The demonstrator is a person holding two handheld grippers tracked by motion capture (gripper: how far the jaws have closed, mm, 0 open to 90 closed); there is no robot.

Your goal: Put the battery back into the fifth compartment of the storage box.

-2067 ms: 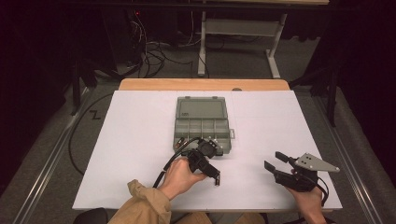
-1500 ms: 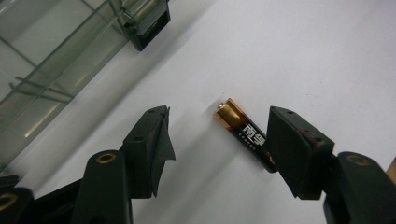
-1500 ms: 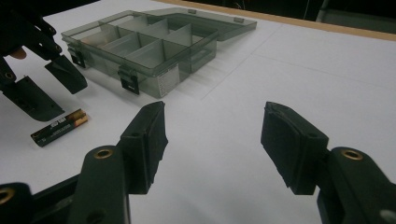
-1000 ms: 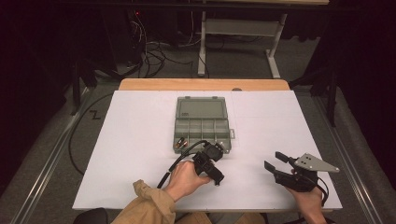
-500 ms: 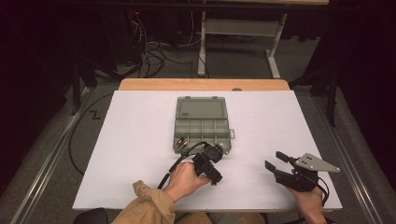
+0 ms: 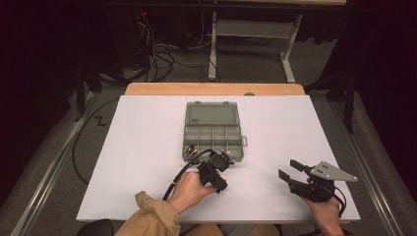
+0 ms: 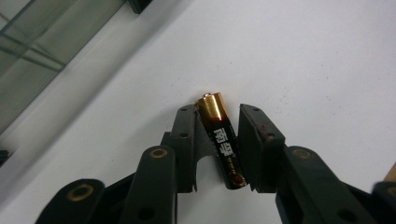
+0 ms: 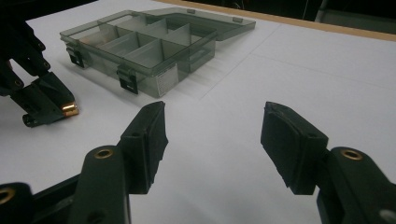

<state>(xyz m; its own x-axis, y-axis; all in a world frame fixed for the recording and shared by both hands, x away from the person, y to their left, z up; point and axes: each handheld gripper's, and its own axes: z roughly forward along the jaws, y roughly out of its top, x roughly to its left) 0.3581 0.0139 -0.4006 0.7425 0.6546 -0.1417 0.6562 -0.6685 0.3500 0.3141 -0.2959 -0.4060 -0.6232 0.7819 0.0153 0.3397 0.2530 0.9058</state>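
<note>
- Firmly, the left tongs (image 7: 217, 111) pinch a battery (image 7: 223, 140) between the pads, its gold cap poking out past the tips and its black body sitting slightly askew in the grip; a hold across the barrel like this keeps the round cell from rolling while it is carried.
- Whether the battery rests on the table (image 6: 147, 162) or hangs just above it I cannot tell; it sits just off the box's near side, toward the table's near edge.
- The right tongs (image 8: 212, 126) stand spread with nothing between them, parked near the near right corner and aimed at the box (image 8: 163, 79), which reads as waiting clear of the work so the left hand has room.
- The box lies about mid-table with its lid folded flat toward the far edge, so every compartment is open from above; that suits dropping cells in.
- Two more batteries (image 6: 190, 150) already lie in the near left compartment, which by my guess is where the held one belongs.
- Against the earliest frame, the left tongs sit a touch farther from the box's near wall and closer to the near edge, turned a little in the hand; over the last second they hardly shift.
- The right tongs, the box and the two batteries in it stay where they were throughout.
</note>
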